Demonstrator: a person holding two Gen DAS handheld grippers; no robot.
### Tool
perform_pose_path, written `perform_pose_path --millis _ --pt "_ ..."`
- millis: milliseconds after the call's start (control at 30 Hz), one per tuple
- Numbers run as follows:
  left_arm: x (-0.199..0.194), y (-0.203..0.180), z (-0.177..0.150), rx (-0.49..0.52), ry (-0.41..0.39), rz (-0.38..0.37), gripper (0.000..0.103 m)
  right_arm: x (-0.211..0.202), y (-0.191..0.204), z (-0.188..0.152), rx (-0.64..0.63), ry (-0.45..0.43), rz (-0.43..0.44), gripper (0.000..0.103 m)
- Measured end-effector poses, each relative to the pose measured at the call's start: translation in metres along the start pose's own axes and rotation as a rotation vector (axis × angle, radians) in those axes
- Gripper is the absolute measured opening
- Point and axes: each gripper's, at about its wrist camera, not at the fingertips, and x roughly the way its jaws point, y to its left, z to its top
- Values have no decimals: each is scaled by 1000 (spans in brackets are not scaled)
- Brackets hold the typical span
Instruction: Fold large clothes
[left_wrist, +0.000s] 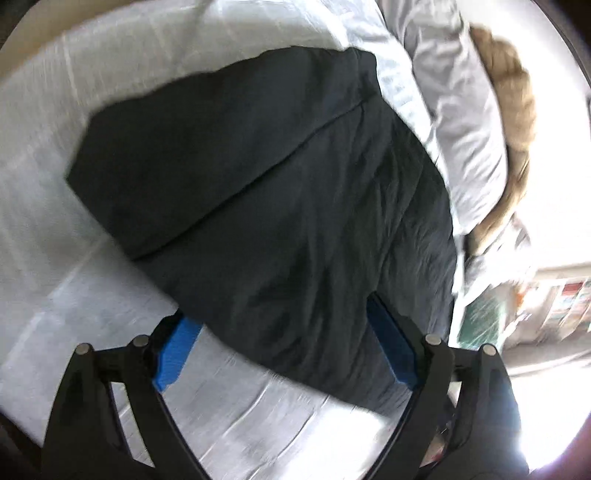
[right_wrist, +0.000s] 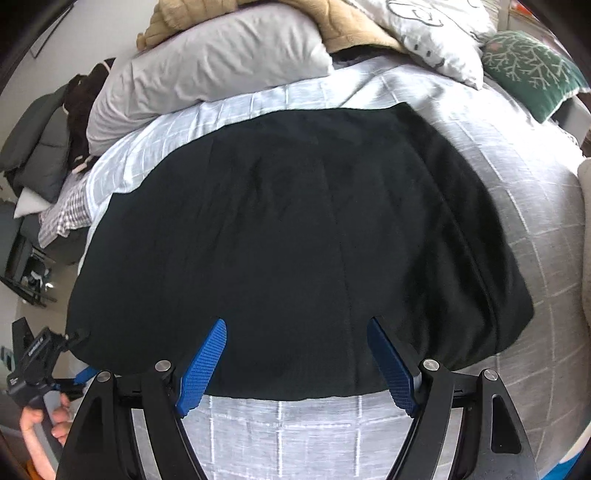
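Black garment (right_wrist: 295, 229) spreading flat on the bed (right_wrist: 535, 206).
We are hovering both grippers, right (right_wrist: 295, 360) and left (left_wrist: 284, 350), jaws spread and empty, over its near hem.

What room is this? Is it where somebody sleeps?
Most likely a bedroom. The black garment lies spread on a bed with a grey checked cover, grey pillows are piled at the far end, and a green patterned cushion sits beside them.

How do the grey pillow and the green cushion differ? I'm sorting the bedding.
The grey pillow is plain; the green cushion has a pale branching pattern. The grey pillow looks larger than the green cushion. The pillow lies at the far left, the cushion at the far right. Both rest at the head of the bed.
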Motion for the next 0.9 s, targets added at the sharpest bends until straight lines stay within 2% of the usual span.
perform_pose_path --millis 67,167,233,267,333,400,433,467,533,667,733,800,900 --pt "8 6 -2 -15 -30 -14 77 7 4 0 -2 3 7 80" --pt "9 7 -2 -19 -126 -45 64 13 12 -1 -20 -10 29 80" --pt "13 9 1 -29 -166 -55 53 15 20 -2 -43 -17 52 74" --pt "14 11 2 -42 -178 -64 49 17 24 -3 -60 -17 59 67" --pt "9 11 2 -45 -211 -71 32 19 31 -5 -90 -18 67 52" --pt "0 -3 0 13 -260 -60 24 24 34 -7 -87 -13 111 30" --pt "-6 -13 -3 59 -292 -55 21 27 34 -8 -67 -5 165 24" --pt "-12 -23 -6 106 -323 -51 20 31 34 -9 -39 7 236 17" --pt "-23 -35 -10 154 -360 -70 19 40 33 -10 -3 23 322 14" --pt "-44 -57 -17 230 -412 -147 18 53 46 -14 -44 25 354 13" --pt "-54 -70 -24 273 -427 -210 18 62 51 -15 -56 47 353 13" --pt "-60 -88 -34 340 -439 -252 17 76 49 -15 -15 76 373 14" --pt "-65 -117 -52 455 -454 -299 17 96 33 -14 97 122 452 13"
